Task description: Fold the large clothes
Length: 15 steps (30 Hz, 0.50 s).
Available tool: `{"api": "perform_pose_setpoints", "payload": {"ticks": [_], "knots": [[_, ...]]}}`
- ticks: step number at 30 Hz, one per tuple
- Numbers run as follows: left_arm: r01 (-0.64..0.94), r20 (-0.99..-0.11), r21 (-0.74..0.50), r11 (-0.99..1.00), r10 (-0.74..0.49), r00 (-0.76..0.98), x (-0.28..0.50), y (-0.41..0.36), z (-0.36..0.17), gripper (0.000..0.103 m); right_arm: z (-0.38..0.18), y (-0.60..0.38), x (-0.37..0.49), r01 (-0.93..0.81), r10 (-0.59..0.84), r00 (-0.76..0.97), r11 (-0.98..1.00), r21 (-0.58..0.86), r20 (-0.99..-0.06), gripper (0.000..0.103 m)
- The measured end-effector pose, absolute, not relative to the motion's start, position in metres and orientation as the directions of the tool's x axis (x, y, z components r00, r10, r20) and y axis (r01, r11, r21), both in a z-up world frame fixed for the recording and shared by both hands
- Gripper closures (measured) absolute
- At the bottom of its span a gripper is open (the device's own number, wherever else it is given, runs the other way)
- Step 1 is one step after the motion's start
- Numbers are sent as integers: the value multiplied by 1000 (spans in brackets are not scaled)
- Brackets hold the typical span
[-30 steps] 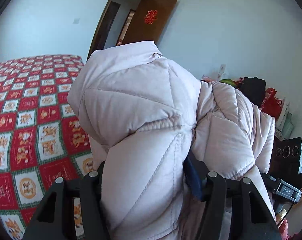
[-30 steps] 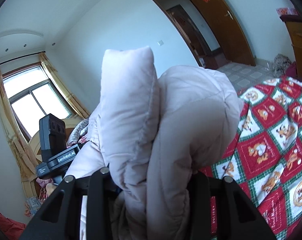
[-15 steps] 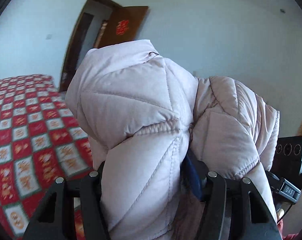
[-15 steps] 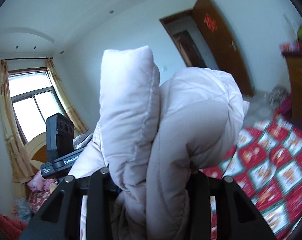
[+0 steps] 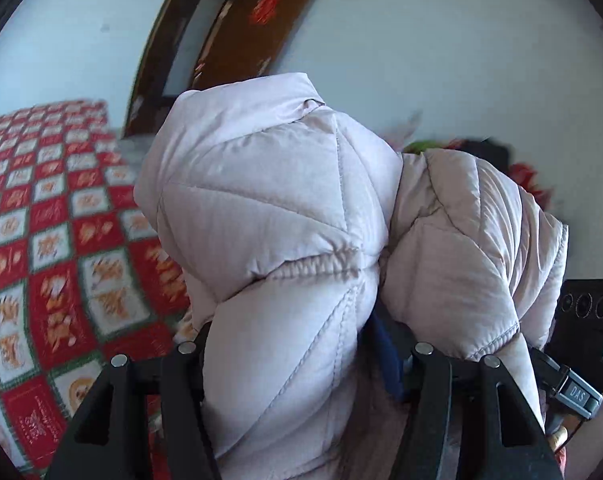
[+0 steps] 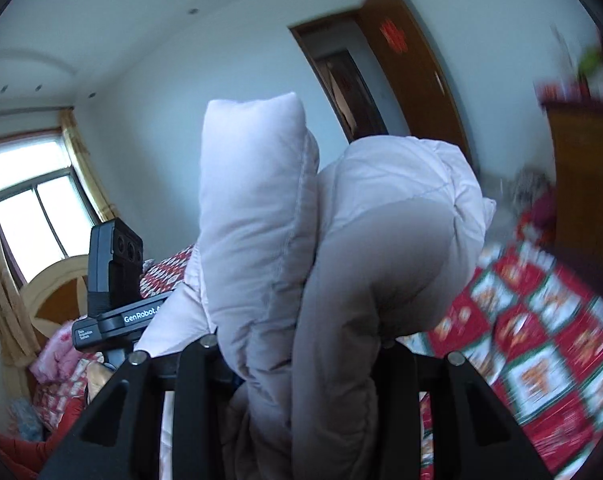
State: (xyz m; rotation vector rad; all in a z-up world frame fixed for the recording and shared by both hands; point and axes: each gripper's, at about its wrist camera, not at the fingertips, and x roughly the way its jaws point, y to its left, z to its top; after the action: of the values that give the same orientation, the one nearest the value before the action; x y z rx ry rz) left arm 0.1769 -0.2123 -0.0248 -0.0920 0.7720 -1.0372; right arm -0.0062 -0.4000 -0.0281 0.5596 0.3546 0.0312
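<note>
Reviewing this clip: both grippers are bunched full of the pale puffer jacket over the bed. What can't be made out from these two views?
- Left wrist view: the puffer jacket fills the left gripper and hides its fingertips.
- Right wrist view: jacket folds bury the right gripper; the pads are unseen.
- Both views: the jacket's lower part runs off the bottom edge, so its fold state is unclear.
- The patterned bedspread and the cabinet are motion-blurred.

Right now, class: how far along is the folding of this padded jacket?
Done: nothing visibly folded or laid flat. In hand: the left gripper and right gripper each clamp a bunch of the pale padded jacket, held above the red patterned bedspread. Left: spreading it out and folding it.
</note>
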Motion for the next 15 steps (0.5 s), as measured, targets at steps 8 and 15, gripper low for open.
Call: {"api": "perform_pose_setpoints", "payload": {"ticks": [8,15], "knots": [[707,-657,-279,650,-666,353,203,-239,-76,42,-111,-438,32,164,166,886,762,627,-433,63],[628,-709,-246,738,-579,403,221,-248,-100,31,-148,-460,52,236,197,823,734,637,-533,59]]}}
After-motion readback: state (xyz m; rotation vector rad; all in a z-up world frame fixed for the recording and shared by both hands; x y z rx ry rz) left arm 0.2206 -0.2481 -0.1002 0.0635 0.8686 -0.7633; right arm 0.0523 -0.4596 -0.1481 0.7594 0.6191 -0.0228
